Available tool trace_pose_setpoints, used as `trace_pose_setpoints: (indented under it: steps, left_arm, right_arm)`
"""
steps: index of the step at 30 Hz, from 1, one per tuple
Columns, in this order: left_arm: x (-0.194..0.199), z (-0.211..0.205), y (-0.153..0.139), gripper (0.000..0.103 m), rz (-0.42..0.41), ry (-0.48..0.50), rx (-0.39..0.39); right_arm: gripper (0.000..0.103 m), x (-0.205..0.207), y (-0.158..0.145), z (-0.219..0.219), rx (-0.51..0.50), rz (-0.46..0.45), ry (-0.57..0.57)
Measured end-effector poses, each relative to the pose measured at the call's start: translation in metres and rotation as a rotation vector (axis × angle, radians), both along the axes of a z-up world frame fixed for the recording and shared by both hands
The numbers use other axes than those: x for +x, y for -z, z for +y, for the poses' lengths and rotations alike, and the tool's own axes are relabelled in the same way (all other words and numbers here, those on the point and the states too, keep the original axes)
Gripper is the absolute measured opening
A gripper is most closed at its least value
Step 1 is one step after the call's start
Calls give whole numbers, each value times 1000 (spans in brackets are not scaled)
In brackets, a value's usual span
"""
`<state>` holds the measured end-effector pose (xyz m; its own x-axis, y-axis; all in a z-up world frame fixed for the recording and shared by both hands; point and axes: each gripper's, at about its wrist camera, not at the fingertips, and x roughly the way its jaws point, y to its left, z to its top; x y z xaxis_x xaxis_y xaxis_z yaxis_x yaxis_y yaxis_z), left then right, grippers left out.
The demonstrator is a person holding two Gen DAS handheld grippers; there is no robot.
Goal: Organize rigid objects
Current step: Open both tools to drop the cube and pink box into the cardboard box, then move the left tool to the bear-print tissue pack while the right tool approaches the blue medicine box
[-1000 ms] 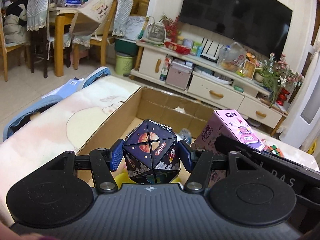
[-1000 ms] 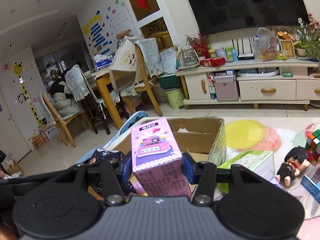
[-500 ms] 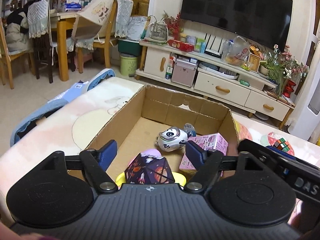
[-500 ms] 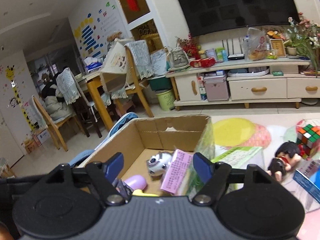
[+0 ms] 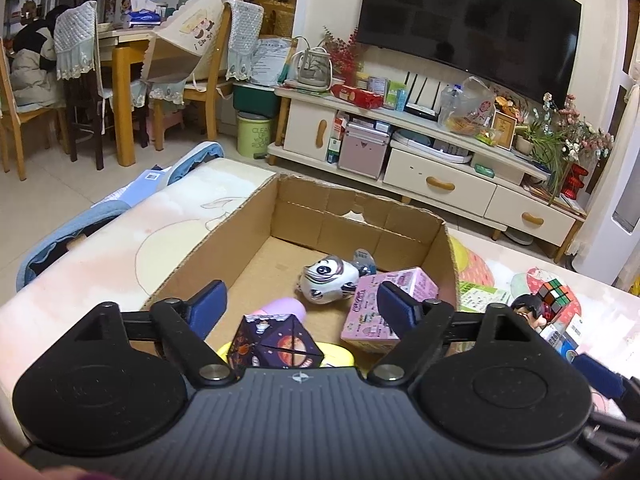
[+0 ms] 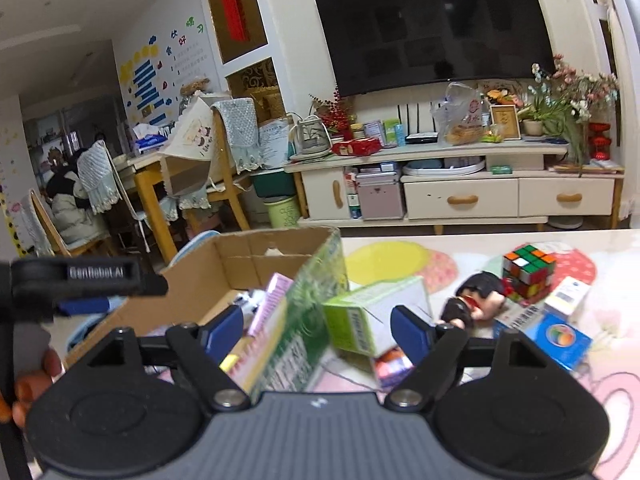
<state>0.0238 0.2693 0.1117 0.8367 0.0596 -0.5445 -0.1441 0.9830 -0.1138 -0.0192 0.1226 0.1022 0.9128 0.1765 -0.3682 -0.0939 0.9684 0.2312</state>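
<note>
Left fingers (image 5: 302,306): opening wide over the box (image 5: 248,216), gripping nothing. Lying in the box: space puzzle (image 5: 274,344), pink carton (image 5: 386,306), panda toy (image 5: 330,278). Right fingers (image 6: 318,330): opening, gripping nothing, hovering at the box's wall. Sitting on the counter (image 6: 600,384): green carton (image 6: 374,318), cube (image 6: 528,274), doll (image 6: 474,296).

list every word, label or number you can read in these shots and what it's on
"GenRobot.AI": on the black bar of the left gripper, seen from the right wrist.
"CLEAN UP ROOM": on the green bin, faint, so only likely.
Print on the pink box, the green box, the space-print puzzle and the wall posters is too small or blurred.
</note>
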Motion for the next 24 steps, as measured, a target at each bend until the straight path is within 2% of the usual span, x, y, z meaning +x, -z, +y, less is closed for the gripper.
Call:
trace_pose_setpoints:
  steps: [12,19,24]
  left_arm:
    - [-2,-6,6,103,-16,82,23]
    - [0,-14,16,103,-67,134,-7]
    - [6,-25,23,103,-112,163,42]
  right_arm:
    - [81,-14,16,-20,-6,19,33]
    - [81,-18,29,-31,-30,40,61]
    - [81,-20,38,-41,-42,45,76]
